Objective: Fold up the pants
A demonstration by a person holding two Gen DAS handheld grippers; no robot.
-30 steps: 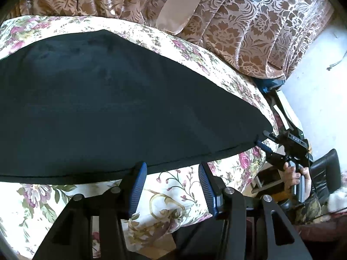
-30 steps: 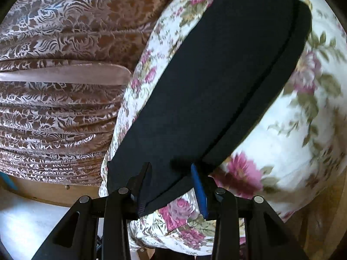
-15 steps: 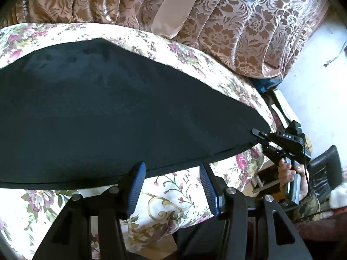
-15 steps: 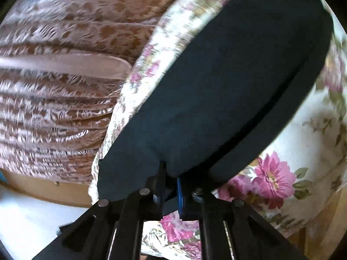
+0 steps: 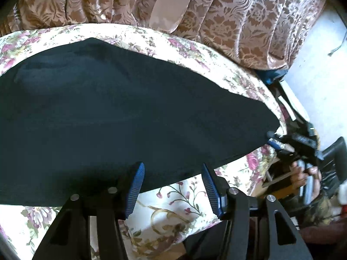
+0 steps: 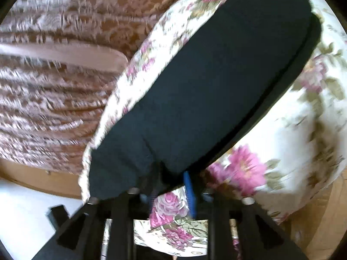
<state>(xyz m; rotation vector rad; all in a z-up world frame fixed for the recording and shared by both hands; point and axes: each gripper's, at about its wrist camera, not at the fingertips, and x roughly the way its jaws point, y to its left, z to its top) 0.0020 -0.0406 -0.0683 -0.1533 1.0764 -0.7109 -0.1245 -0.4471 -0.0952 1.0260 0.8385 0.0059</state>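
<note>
The left gripper (image 5: 172,169) is showing black angular arms, silver round screw heads and ridged blue pads (image 5: 135,189). The right gripper (image 6: 171,186) is wearing the same black frame, silver screws and blue pads.

Draped curtain (image 5: 238,21) blocks beyond the floral bed (image 5: 173,197)

- Left wrist view: looks down along its tongs (image 5: 171,186) from close above the near edge of the pants (image 5: 121,117), facing the curtain (image 5: 238,21).
- Right wrist view: sits low at the pants' (image 6: 206,86) end, looking along their length.
- Both share the pants, the flowered cloth (image 5: 173,208) and the curtain (image 6: 54,99).
</note>
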